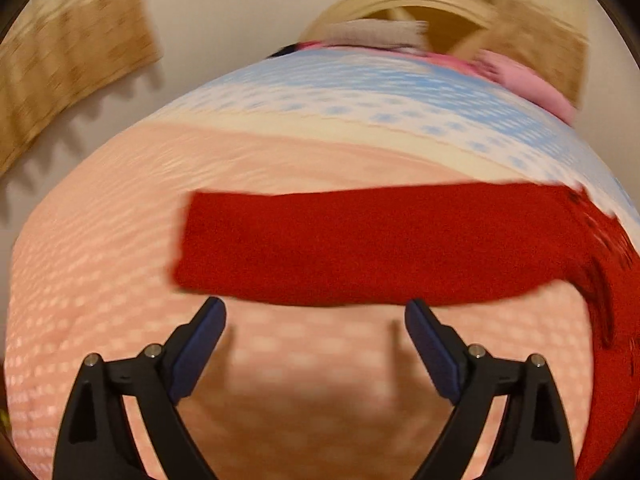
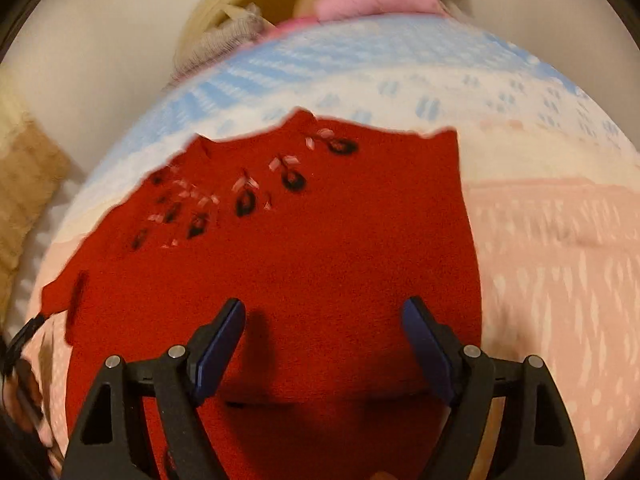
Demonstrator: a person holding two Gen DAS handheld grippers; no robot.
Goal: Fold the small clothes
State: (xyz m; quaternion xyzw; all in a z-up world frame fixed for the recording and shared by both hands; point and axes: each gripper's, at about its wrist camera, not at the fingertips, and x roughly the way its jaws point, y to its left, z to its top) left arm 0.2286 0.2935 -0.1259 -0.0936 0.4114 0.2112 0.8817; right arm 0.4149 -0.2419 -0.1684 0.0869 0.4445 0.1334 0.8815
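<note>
The red sweater (image 2: 304, 264) lay flat on the pink-and-blue blanket (image 1: 100, 264). Both the left gripper (image 1: 316, 320) and right gripper (image 2: 324, 320) hovered spread wide, grasping nothing.

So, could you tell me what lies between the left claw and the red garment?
Nothing but a short stretch of the pink patterned cloth. In the left wrist view the open left claw sits just short of the red garment, not touching it.
</note>
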